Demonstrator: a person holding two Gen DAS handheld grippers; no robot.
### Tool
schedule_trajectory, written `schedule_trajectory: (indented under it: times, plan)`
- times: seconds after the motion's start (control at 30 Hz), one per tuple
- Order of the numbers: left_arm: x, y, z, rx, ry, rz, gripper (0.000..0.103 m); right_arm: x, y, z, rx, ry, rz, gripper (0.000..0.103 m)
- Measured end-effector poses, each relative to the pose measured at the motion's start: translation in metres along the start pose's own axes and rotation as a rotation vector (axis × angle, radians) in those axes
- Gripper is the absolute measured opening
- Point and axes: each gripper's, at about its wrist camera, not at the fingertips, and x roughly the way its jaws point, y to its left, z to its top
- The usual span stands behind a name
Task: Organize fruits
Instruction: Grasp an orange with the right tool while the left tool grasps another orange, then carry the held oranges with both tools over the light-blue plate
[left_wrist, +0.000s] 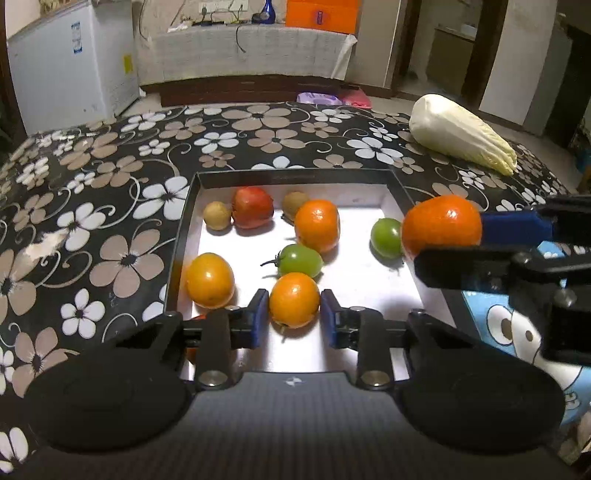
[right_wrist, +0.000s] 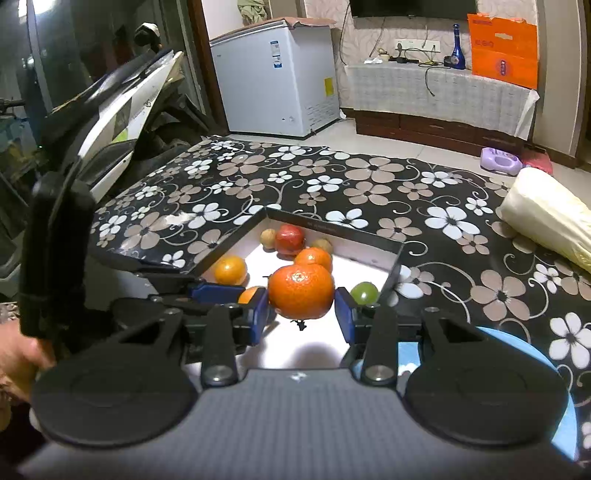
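A shallow black-rimmed box (left_wrist: 186, 206) with a white floor holds several fruits: oranges, green tomatoes (left_wrist: 300, 260), a red fruit (left_wrist: 252, 206), two small brown ones. My left gripper (left_wrist: 294, 319) is low in the box, its blue pads on either side of an orange (left_wrist: 294, 300); small gaps show, so it looks open. My right gripper (right_wrist: 301, 310) is shut on a mandarin (right_wrist: 301, 291) and holds it above the box's right edge; the mandarin also shows in the left wrist view (left_wrist: 441, 225). The box also shows in the right wrist view (right_wrist: 332, 226).
A napa cabbage (left_wrist: 461, 134) lies on the flowered tablecloth at the far right. A blue cartoon plate (left_wrist: 517, 332) sits right of the box. A white freezer (right_wrist: 277, 74) and a scooter (right_wrist: 122, 110) stand beyond the table.
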Motion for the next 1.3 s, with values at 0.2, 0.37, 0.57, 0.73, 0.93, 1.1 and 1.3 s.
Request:
schedule_trajectory:
  times: [0.2,0.37,0.57,0.73,0.93,1.1,1.3]
  plan:
    - [-0.003,-0.003,0.0,-0.016,0.003,0.032,0.035,-0.005,-0.001,-0.004,-0.001,0.001,-0.006,0.042]
    - [-0.017,-0.003,0.001,-0.021,-0.02,0.052,0.035,-0.013,0.0,-0.007,-0.014,0.002,-0.007,0.042]
    - [-0.032,-0.007,0.002,-0.01,-0.038,0.056,0.035,-0.023,-0.003,-0.009,-0.003,-0.012,-0.012,0.042]
    - [-0.038,-0.016,0.004,0.003,-0.049,0.035,0.035,-0.03,-0.006,-0.012,-0.005,-0.011,-0.017,0.042]
    - [-0.043,-0.034,0.006,0.028,-0.068,-0.005,0.035,-0.036,-0.015,-0.015,0.007,-0.012,-0.036,0.042]
    - [-0.046,-0.053,0.006,0.06,-0.081,-0.038,0.035,-0.044,-0.025,-0.018,0.018,-0.016,-0.057,0.042]
    - [-0.045,-0.069,0.005,0.073,-0.082,-0.065,0.035,-0.053,-0.038,-0.023,0.033,-0.017,-0.081,0.042]
